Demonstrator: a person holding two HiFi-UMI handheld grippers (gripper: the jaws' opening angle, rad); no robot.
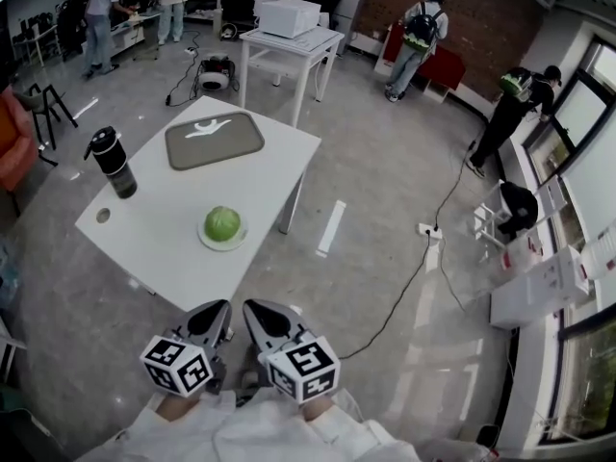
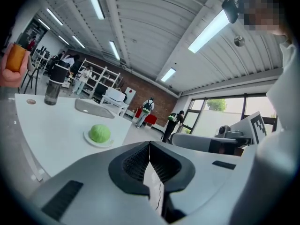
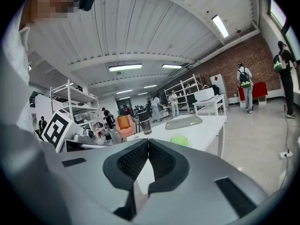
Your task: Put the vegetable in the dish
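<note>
- Worktop [image 1: 173, 239]: white, rectangular, set cornerwise on a grey floor.
- Tumbler [image 1: 113, 162]: dark with a black lid, upright at the worktop's far left edge.
- Second table [image 1: 289, 51]: white, farther back, carrying a white boxy appliance [image 1: 287, 14].
- Cable [image 1: 404, 292]: black, running across the floor to the right of the worktop to a white socket strip [image 1: 427, 230].
- Chair [image 1: 14, 147]: orange, at the far left edge.
- Person with a backpack [image 1: 416, 32]: standing by the far brick wall.
- Another person [image 1: 515, 104]: bent forward by the right-hand windows.
</note>
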